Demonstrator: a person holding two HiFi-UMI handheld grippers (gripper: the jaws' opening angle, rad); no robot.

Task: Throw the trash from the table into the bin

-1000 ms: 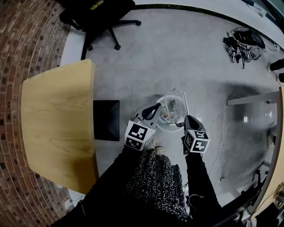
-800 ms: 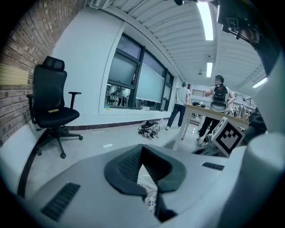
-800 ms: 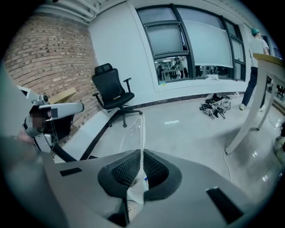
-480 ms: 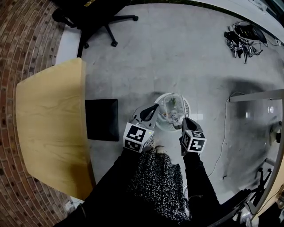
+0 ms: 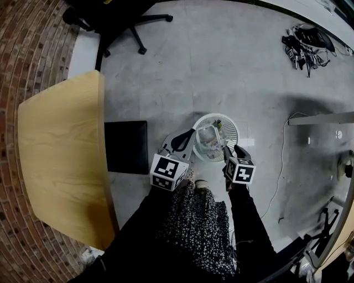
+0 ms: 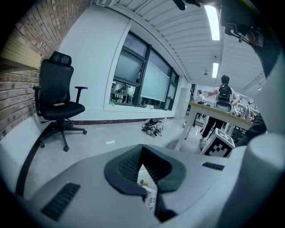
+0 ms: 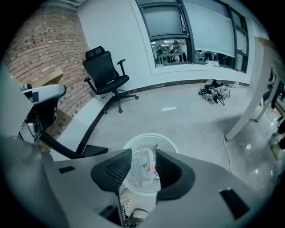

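A white mesh bin (image 5: pixel 229 122) stands on the grey floor with trash inside. Over its near rim hangs a clear plastic wrapper (image 5: pixel 208 141) with a printed label. My right gripper (image 5: pixel 224 150) is just right of it. In the right gripper view the wrapper (image 7: pixel 143 171) lies between the jaws of my right gripper (image 7: pixel 143 167) above the bin (image 7: pixel 149 137). Those jaws have just been opening and stand apart, not pressing on it. My left gripper (image 5: pixel 193 132) sits at the bin's left edge. In the left gripper view the tips of my left gripper (image 6: pixel 142 149) meet, with nothing between them.
A wooden table (image 5: pixel 61 160) stands at the left beside a brick wall, with a black panel (image 5: pixel 126 148) on the floor next to it. An office chair (image 5: pixel 119 16) is at the back, a cable bundle (image 5: pixel 303 47) at the far right, and a table leg (image 5: pixel 321 119) to the right.
Both grippers have sunk towards the bin. The right jaws have opened, and the clear wrapper now shows larger between the two grippers over the bin.
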